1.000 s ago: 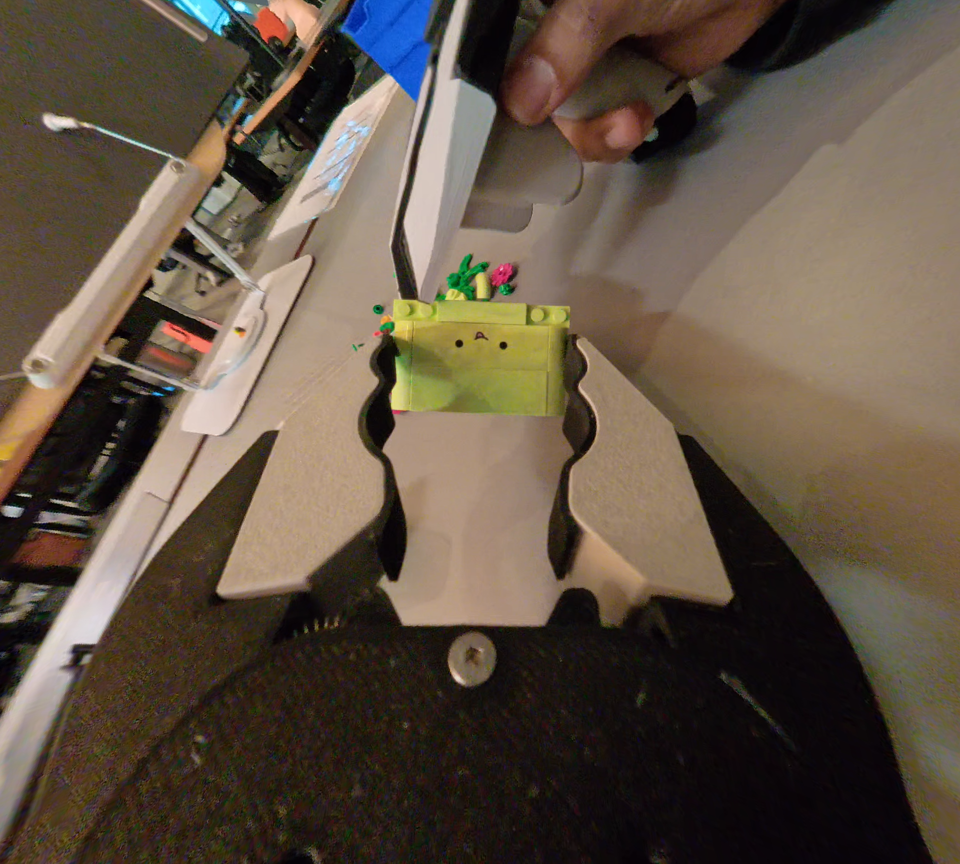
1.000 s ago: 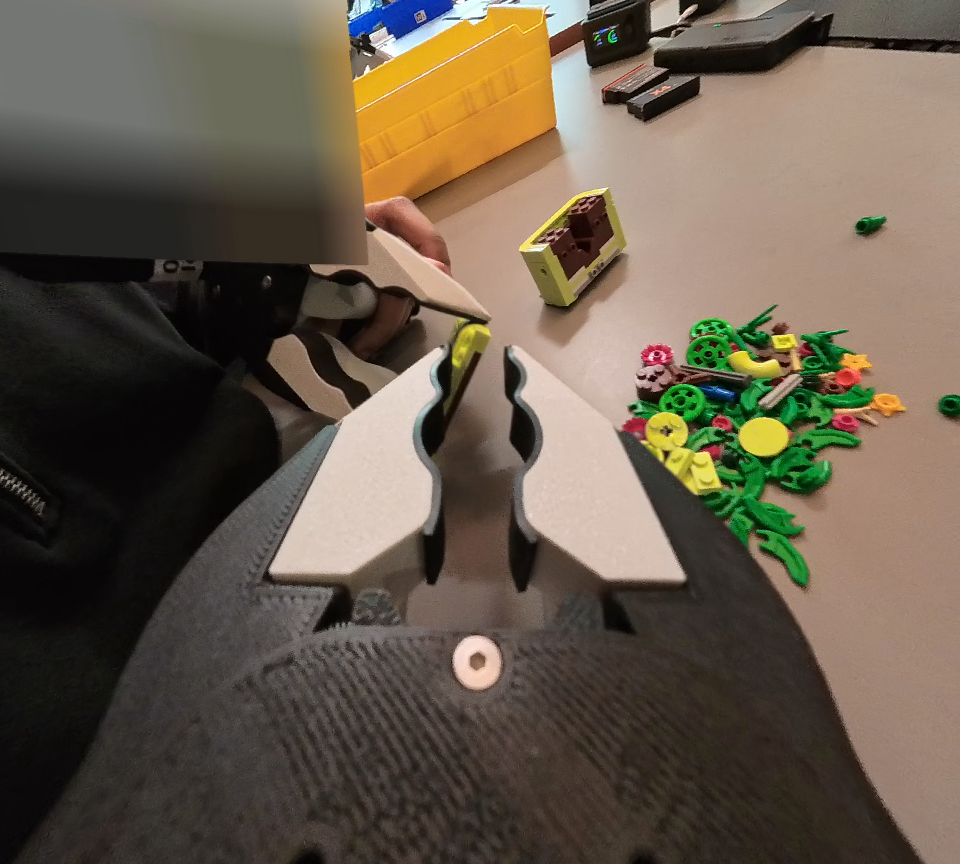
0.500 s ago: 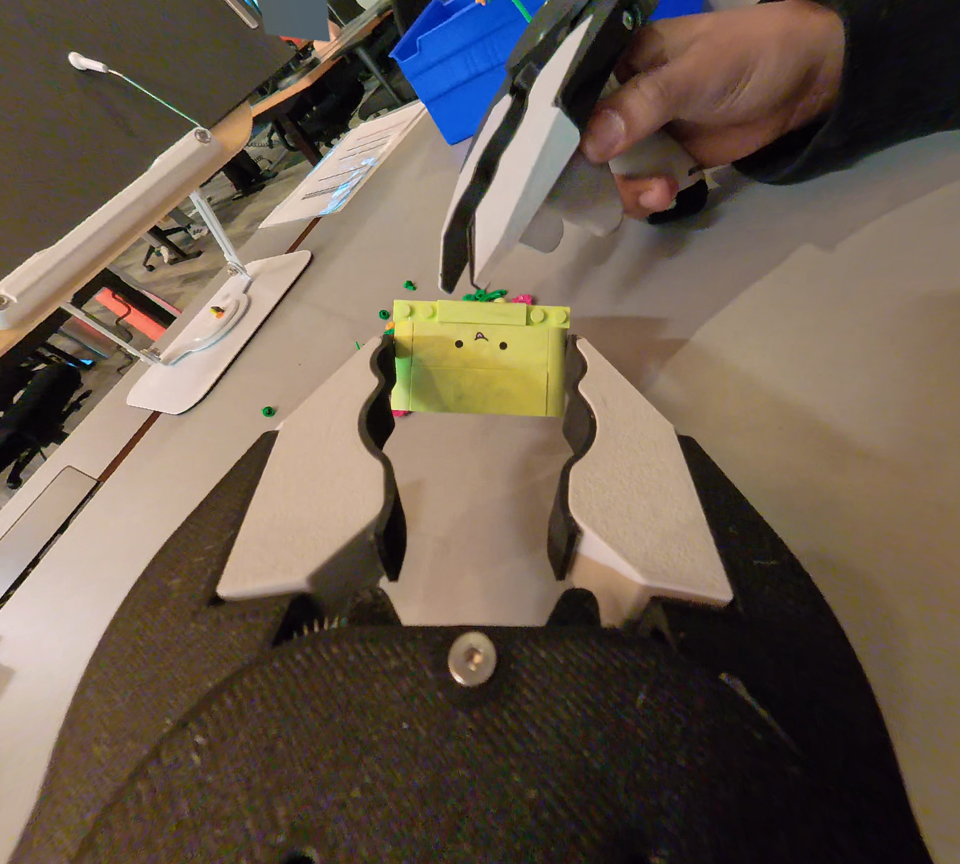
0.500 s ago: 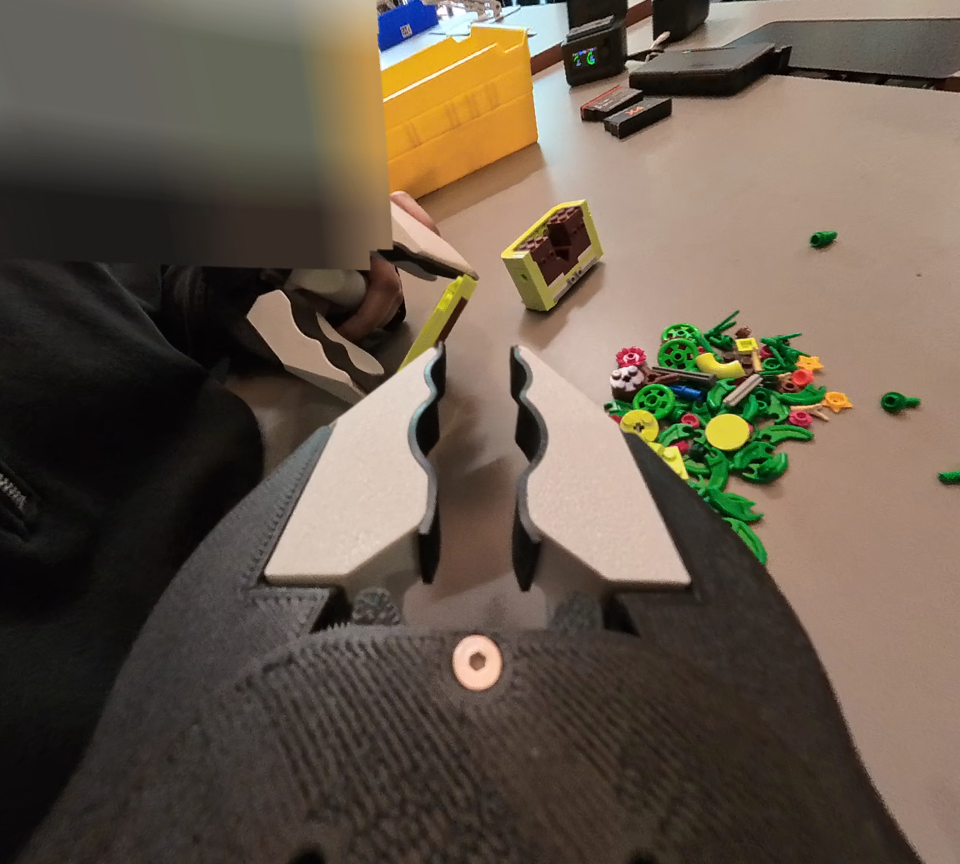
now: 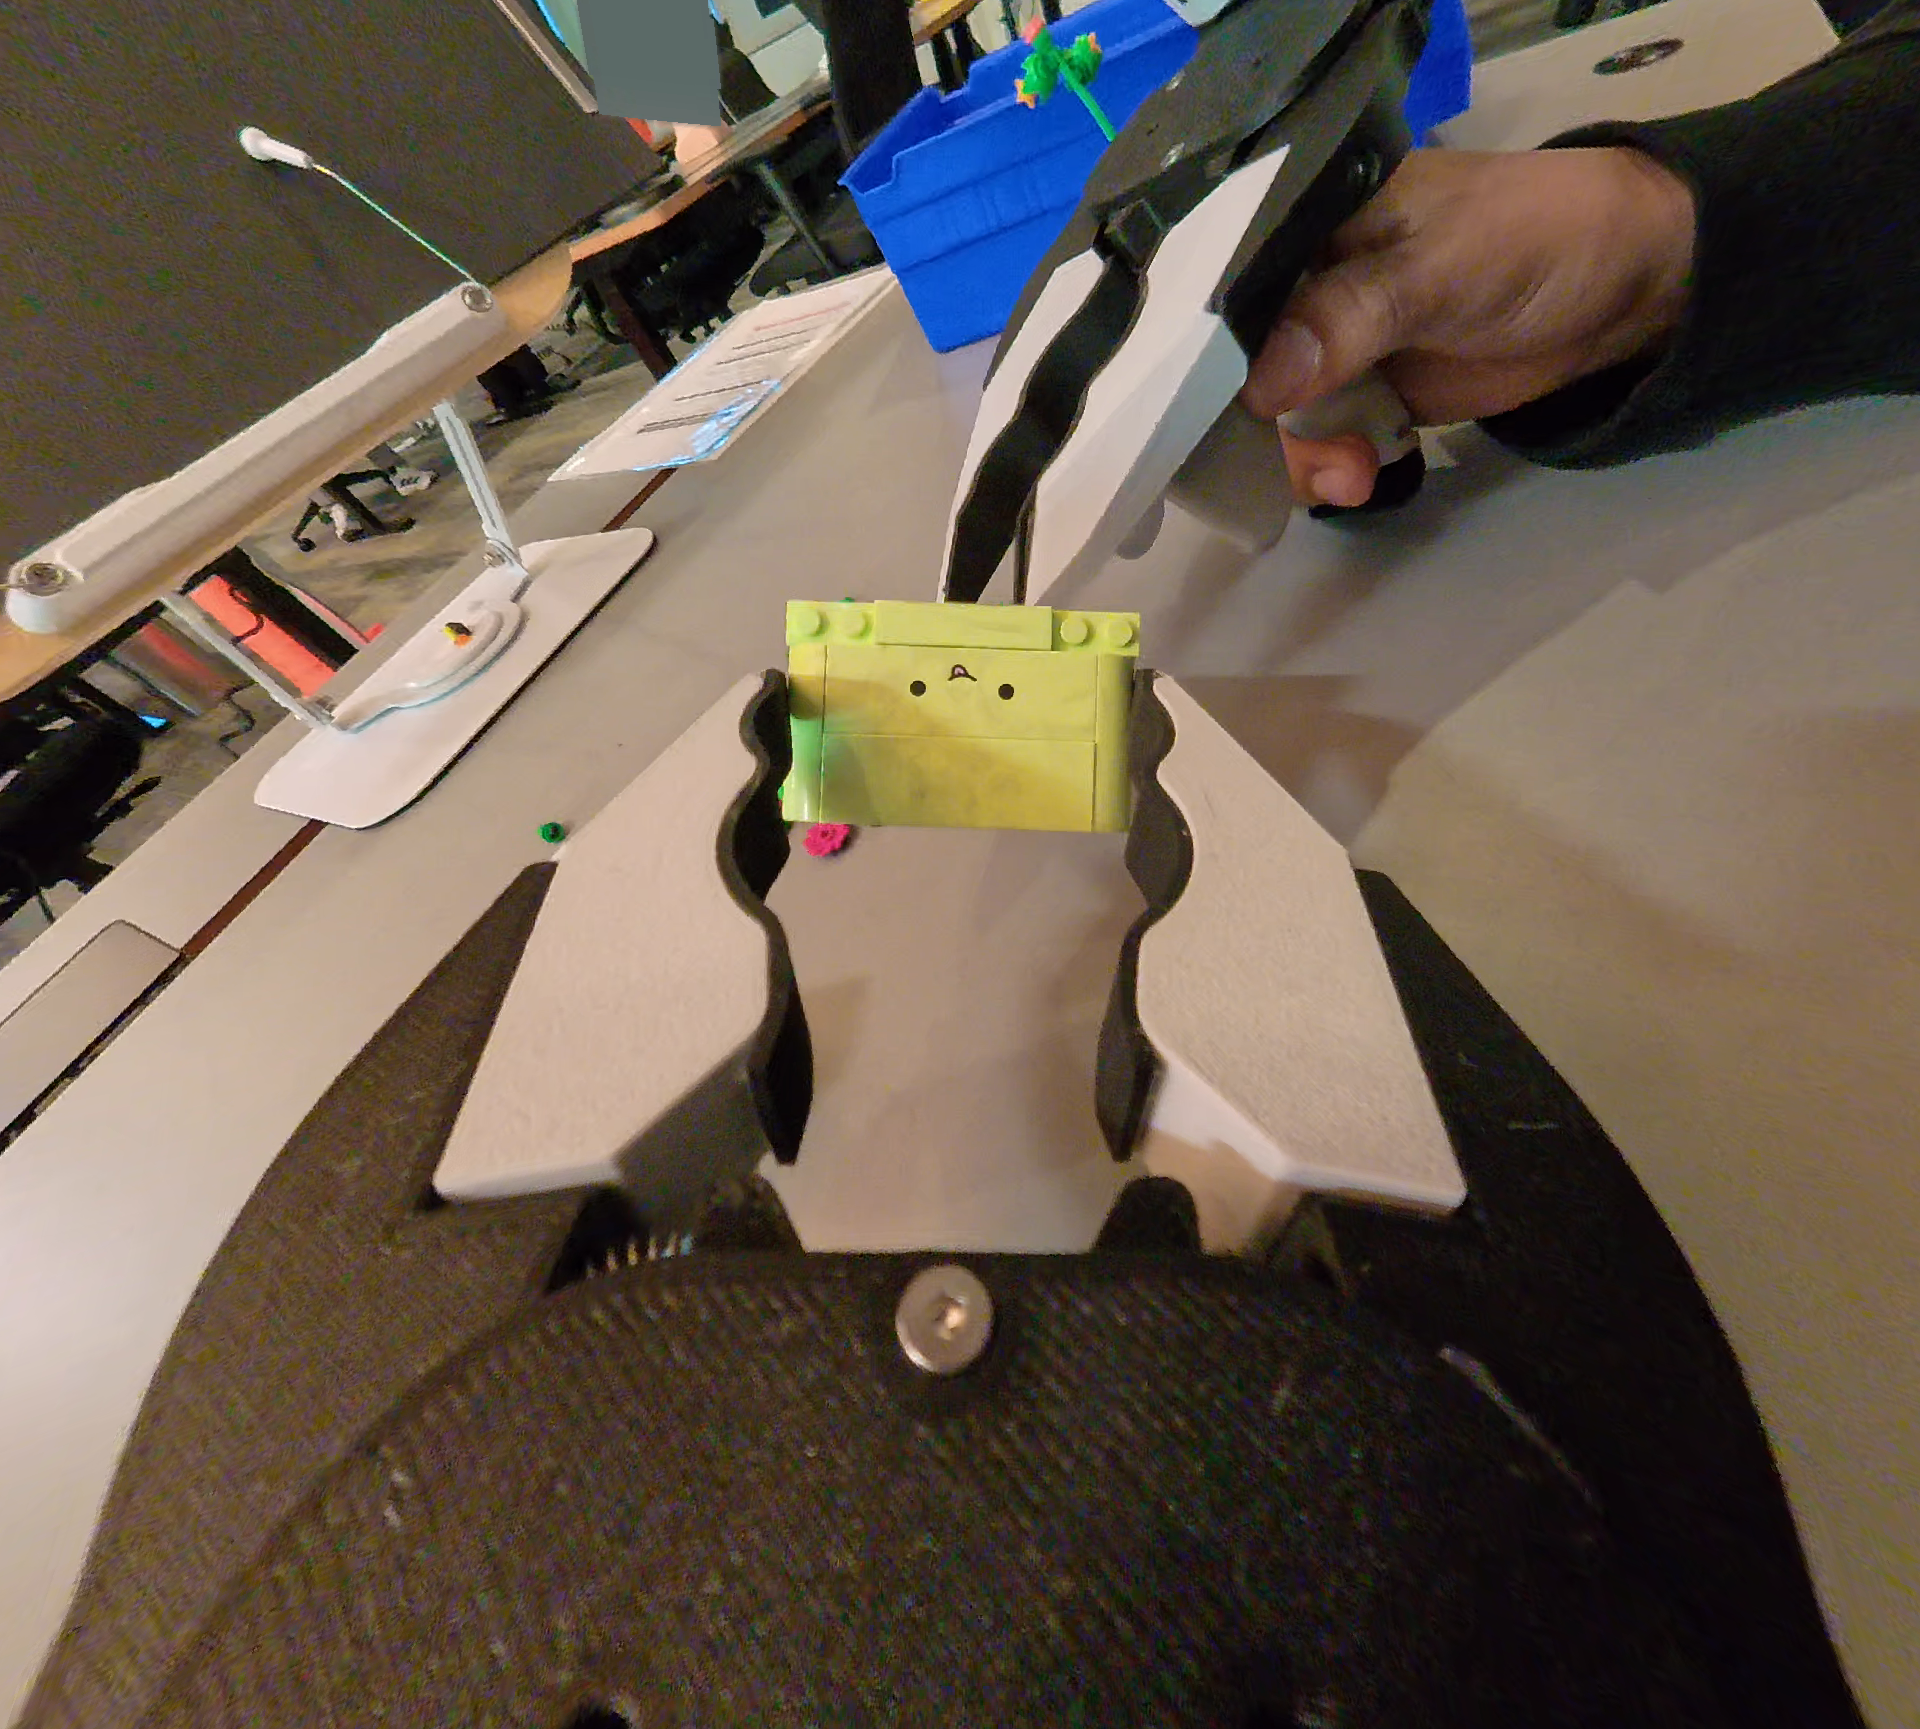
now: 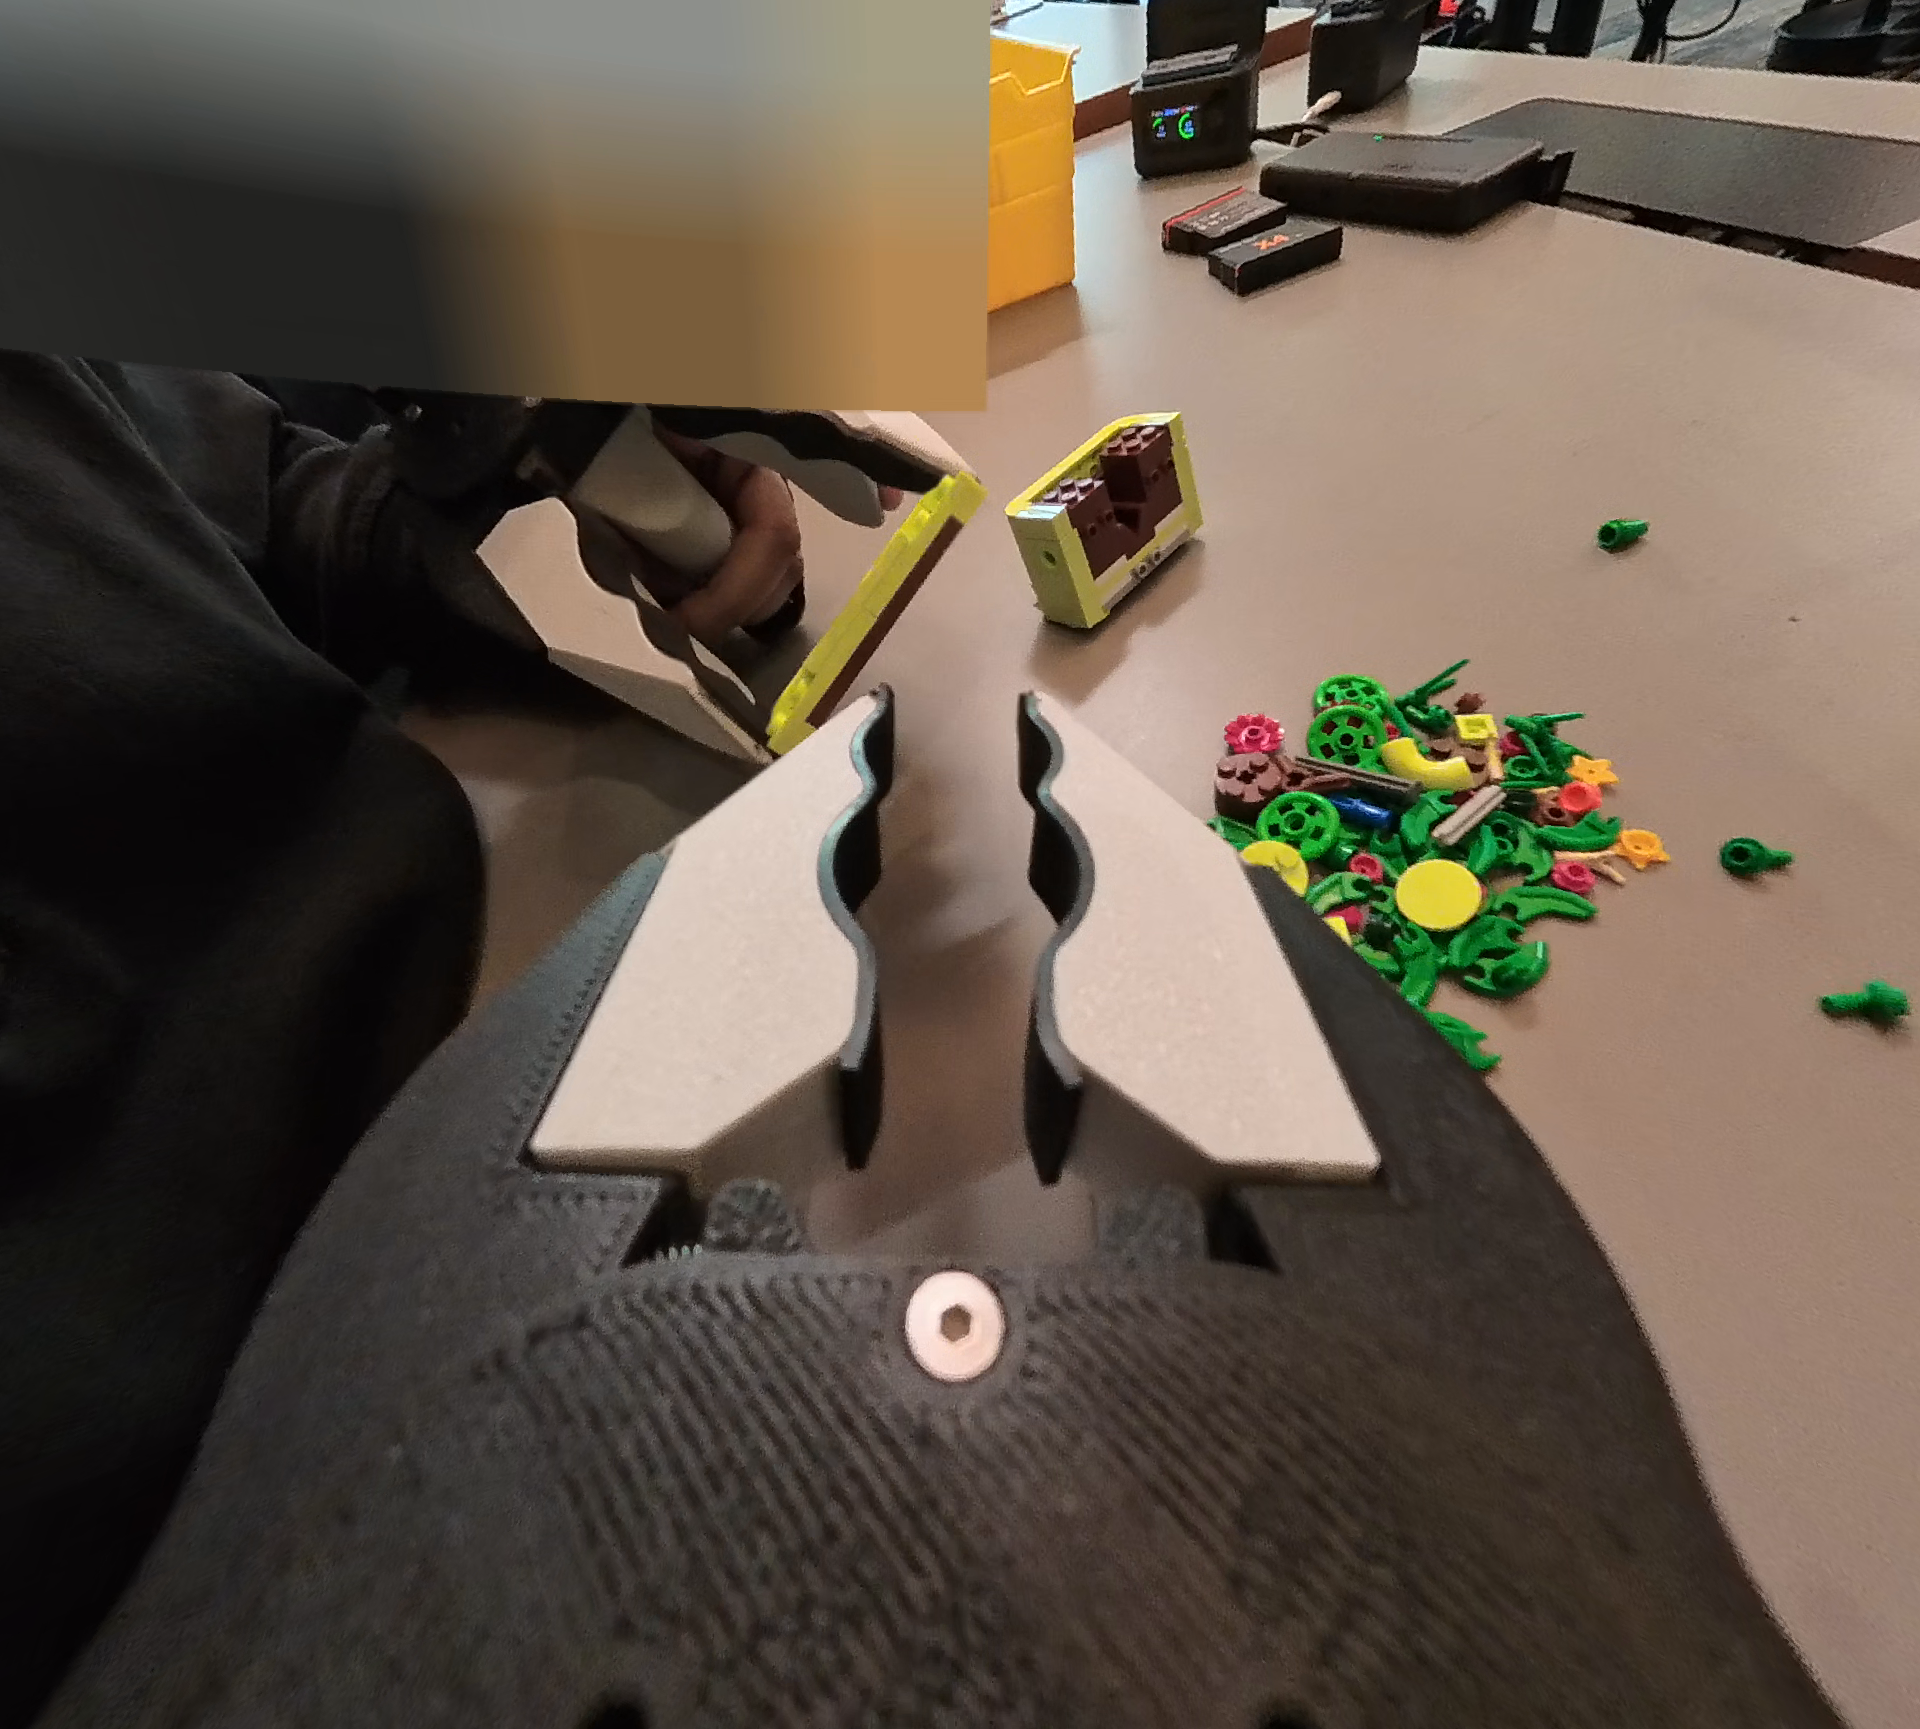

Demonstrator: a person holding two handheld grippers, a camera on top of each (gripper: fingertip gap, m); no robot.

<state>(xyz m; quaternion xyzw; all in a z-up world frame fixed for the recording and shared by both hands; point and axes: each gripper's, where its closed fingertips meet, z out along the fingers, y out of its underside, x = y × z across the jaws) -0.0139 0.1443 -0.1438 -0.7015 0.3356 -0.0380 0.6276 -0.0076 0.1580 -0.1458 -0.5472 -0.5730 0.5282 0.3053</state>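
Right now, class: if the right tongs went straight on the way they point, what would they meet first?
Probably bare grey tabletop; the right tongs point between the held lime brick panel and the lime-and-brown brick box. Depth is unclear.

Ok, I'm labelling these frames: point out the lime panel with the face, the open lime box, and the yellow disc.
lime panel (image 5: 956, 723), left wrist view, its front face.
lime box (image 6: 1107, 526), right wrist view, brown bricks inside.
yellow disc (image 6: 1438, 895), right wrist view, its centre.

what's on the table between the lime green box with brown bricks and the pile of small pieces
Nothing: in the right wrist view, bare table separates the lime green box from the pile of small pieces.
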